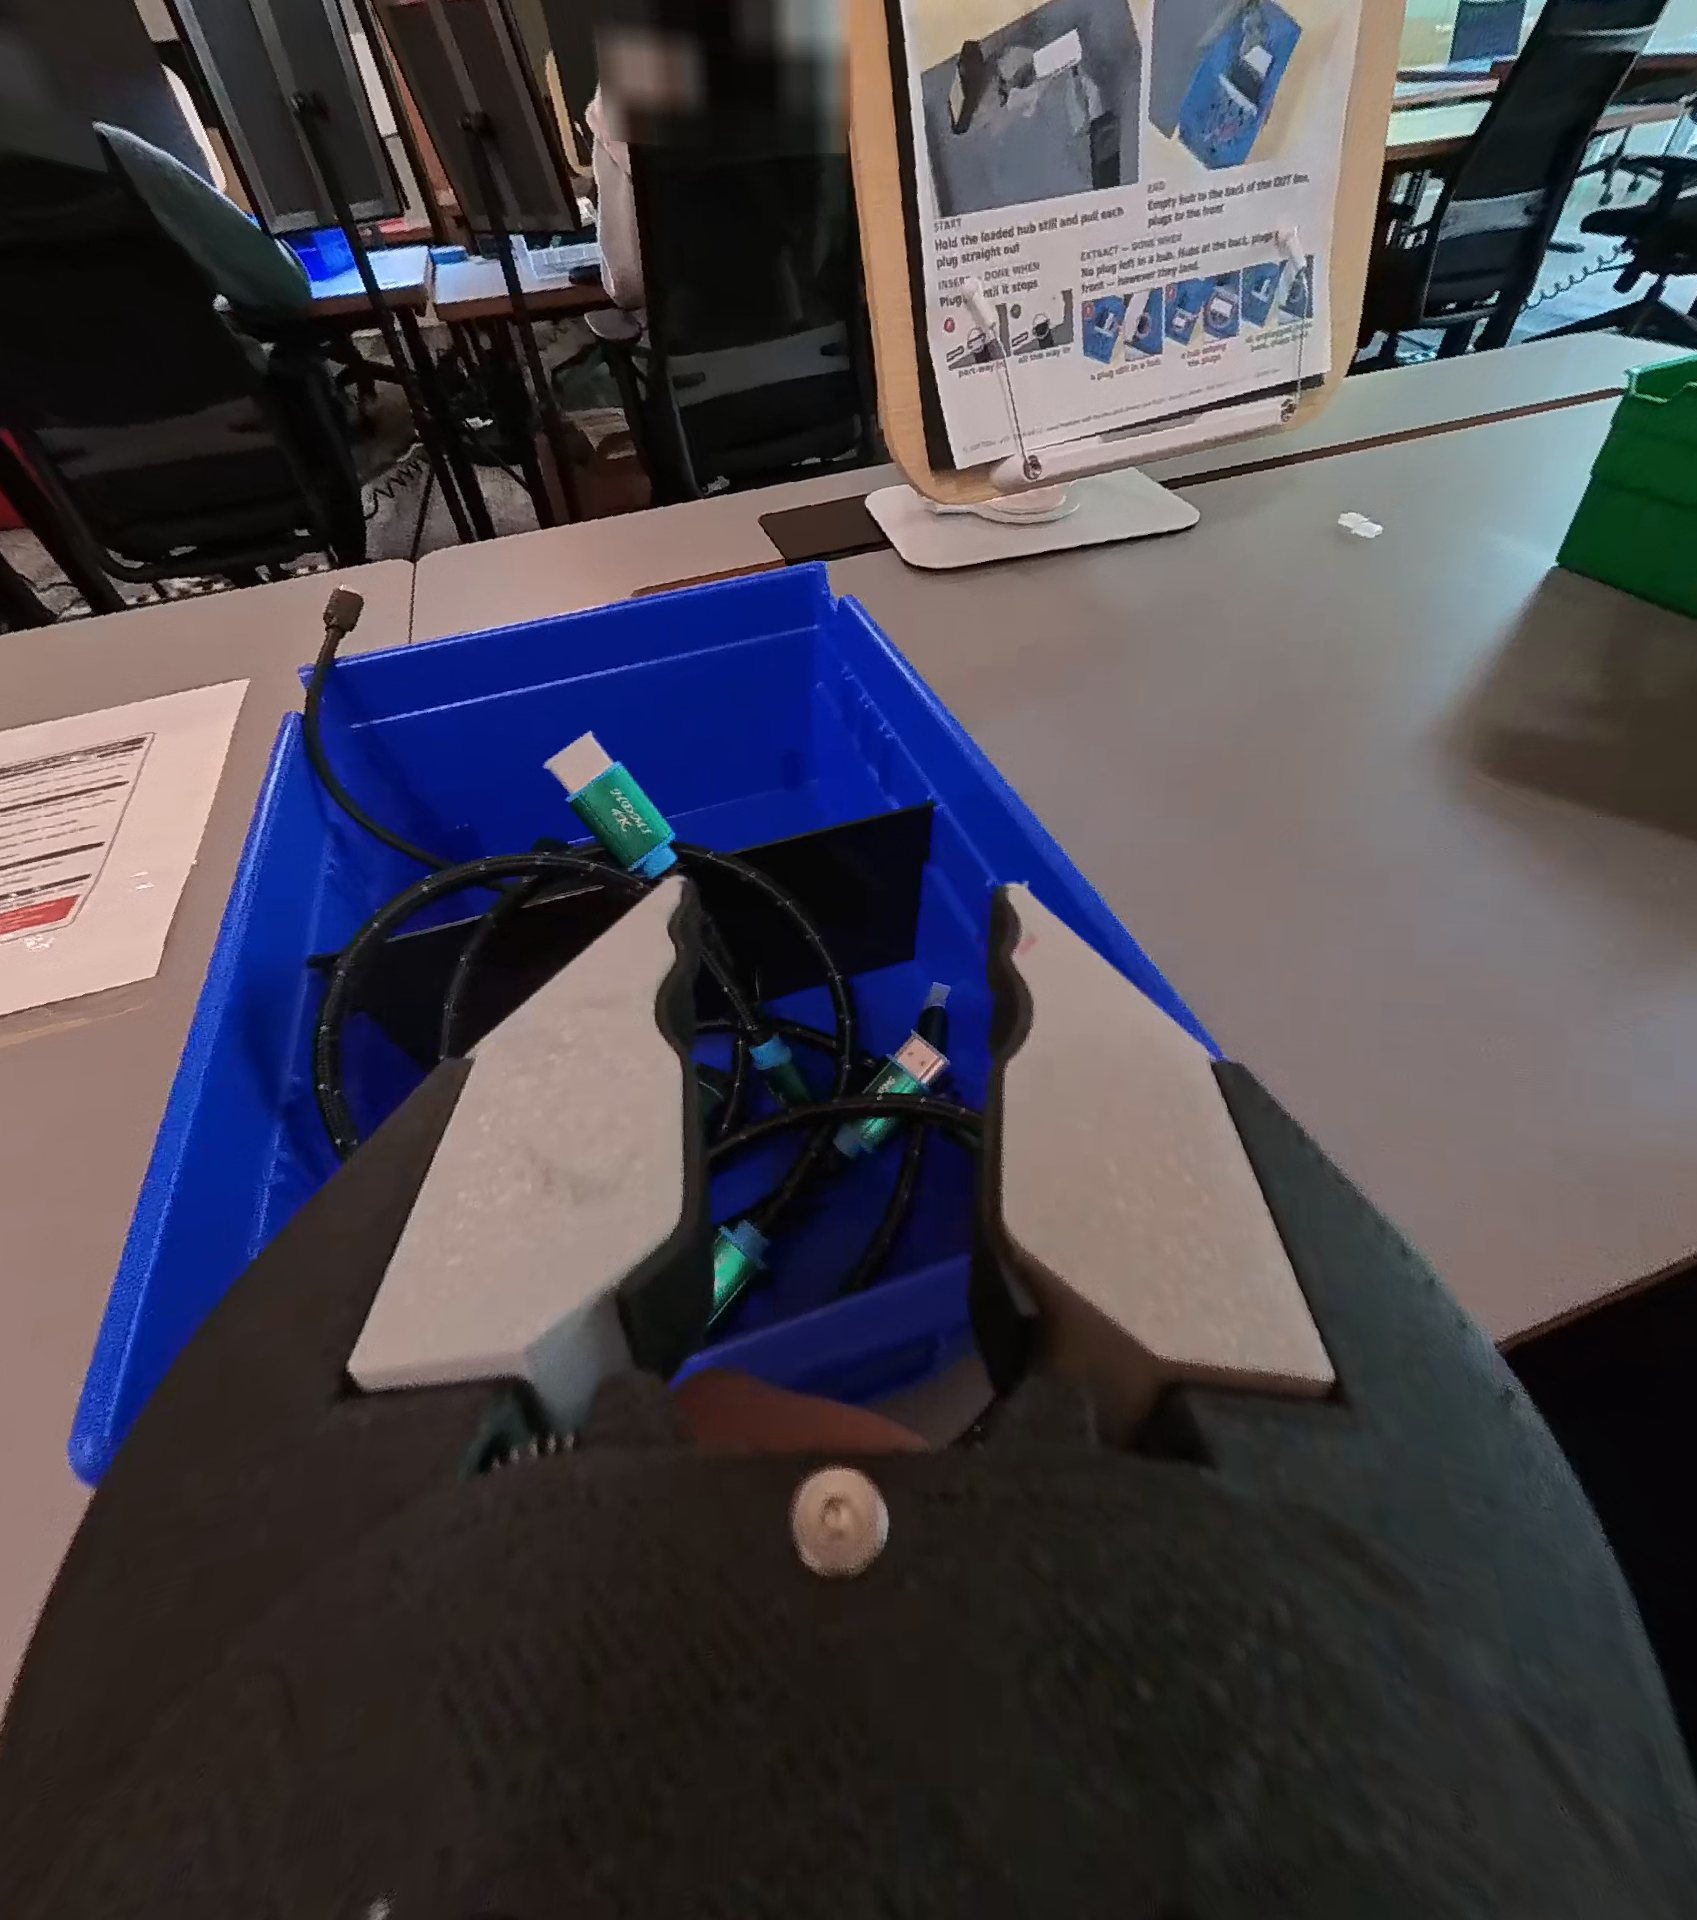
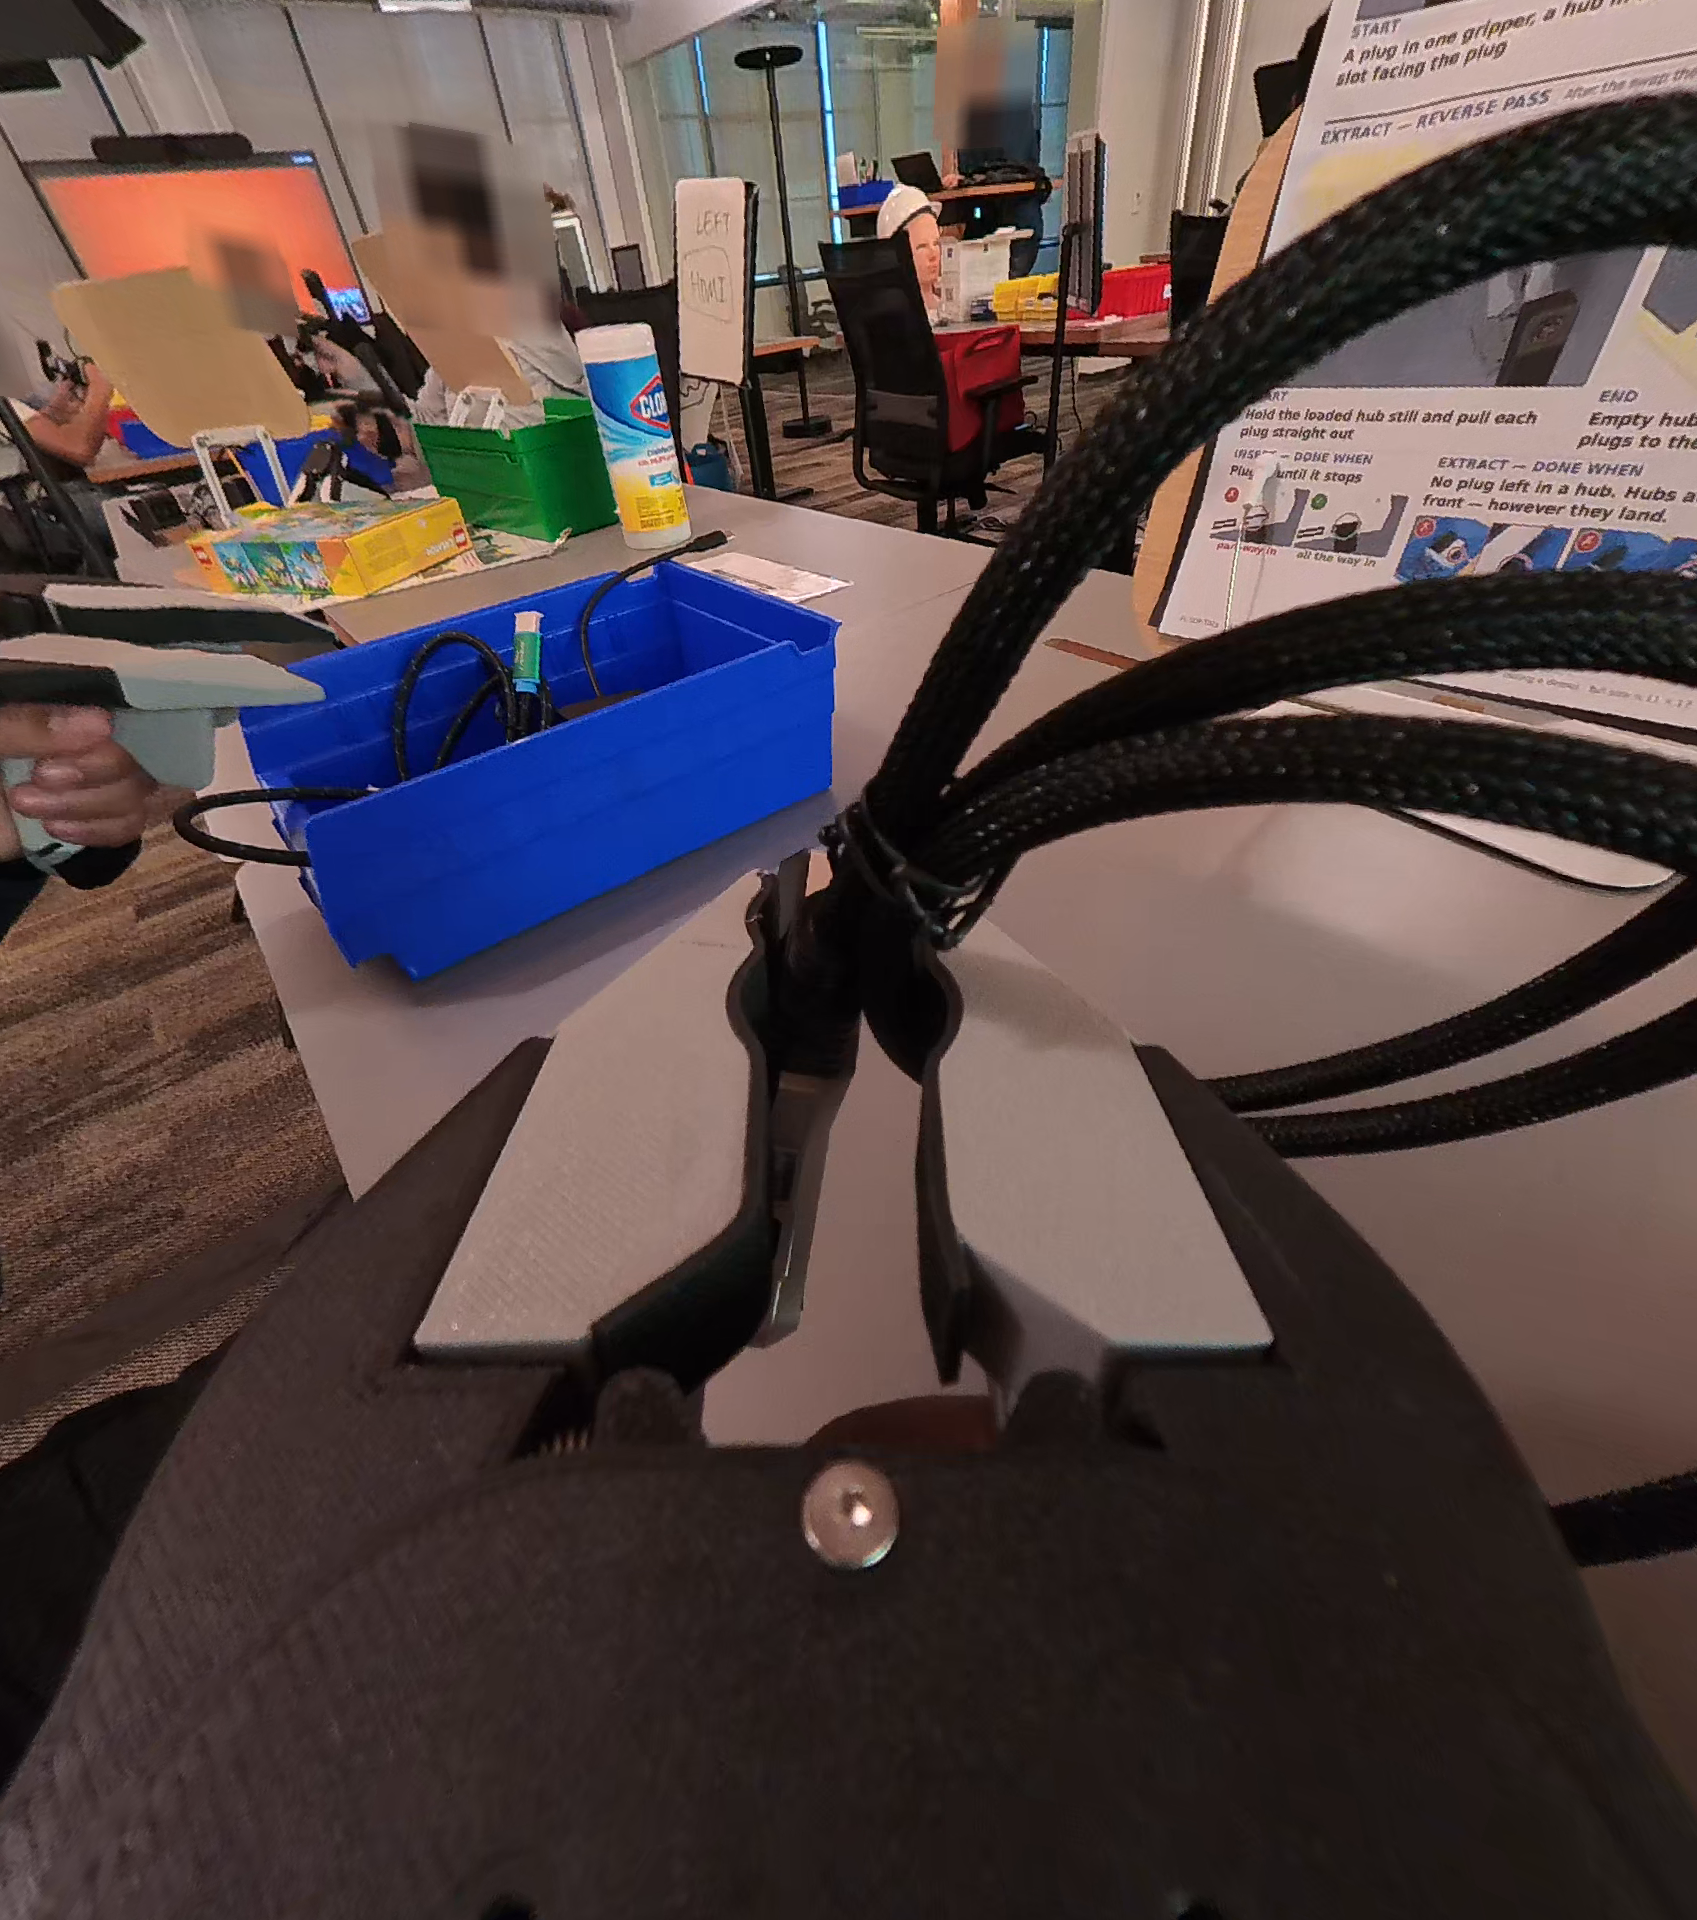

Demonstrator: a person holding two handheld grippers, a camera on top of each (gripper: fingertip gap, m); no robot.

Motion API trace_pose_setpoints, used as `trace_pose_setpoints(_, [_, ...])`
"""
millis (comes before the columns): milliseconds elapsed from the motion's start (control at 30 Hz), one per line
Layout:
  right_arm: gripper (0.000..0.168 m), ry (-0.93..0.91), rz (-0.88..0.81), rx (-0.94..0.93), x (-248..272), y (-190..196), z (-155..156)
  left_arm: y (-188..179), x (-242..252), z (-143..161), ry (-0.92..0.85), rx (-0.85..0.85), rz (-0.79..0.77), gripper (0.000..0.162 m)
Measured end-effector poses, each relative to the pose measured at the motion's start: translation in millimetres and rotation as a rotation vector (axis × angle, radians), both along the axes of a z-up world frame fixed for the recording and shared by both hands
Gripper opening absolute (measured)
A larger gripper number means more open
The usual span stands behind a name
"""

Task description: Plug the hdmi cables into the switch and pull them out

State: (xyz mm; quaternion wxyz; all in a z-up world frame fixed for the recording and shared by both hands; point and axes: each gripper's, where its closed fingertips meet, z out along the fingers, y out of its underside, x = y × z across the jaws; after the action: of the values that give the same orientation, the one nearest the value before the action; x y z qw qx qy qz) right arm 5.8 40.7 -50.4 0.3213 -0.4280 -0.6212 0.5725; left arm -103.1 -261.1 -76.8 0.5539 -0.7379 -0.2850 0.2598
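Note:
A blue bin (image 1: 532, 1039) on the grey table holds several black braided HDMI cables with green plugs; one plug (image 1: 615, 810) stands upright, others (image 1: 901, 1081) lie in a tangle by a black divider (image 1: 823, 883). My left gripper (image 1: 844, 904) is open and empty just above the tangle. It also shows in the right wrist view (image 2: 319, 660), hand-held over the bin's (image 2: 563, 831) left end. My right gripper (image 2: 859, 914) is shut on a tied coil of thick black braided cable (image 2: 1239, 727), held above the table right of the bin. A flat dark piece (image 2: 792, 1226) sits between its fingers; I cannot tell what it is.
An instruction sheet on a stand (image 1: 1124, 239) is behind the bin, a green bin (image 1: 1696, 468) at far right, a printed sheet (image 1: 23, 842) at left. One cable end (image 1: 343, 608) hangs over the bin's rim. A wipes canister (image 2: 636, 436), another green bin (image 2: 522, 468) and a toy box (image 2: 335, 551) sit beyond. The left gripper's tips are roughly 35 cm from the right gripper's.

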Motion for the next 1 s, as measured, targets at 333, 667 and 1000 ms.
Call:
trace_pose_setpoints(333, [0.022,-0.015,0.020,0.024,-1,-9,-2,-21,-7,6,0.006,0.026,0.050,0.055])
trace_pose_setpoints(667, [0.022,-0.029,0.238,0.038,-36,-115,7,-49,-13,20,0.012,0.120,0.104,0.053])
trace_pose_setpoints(1000, [0.023,0.030,0.459,0.195,-96,-261,68,-70,-1,14,-0.004,0.129,0.128,0.053])
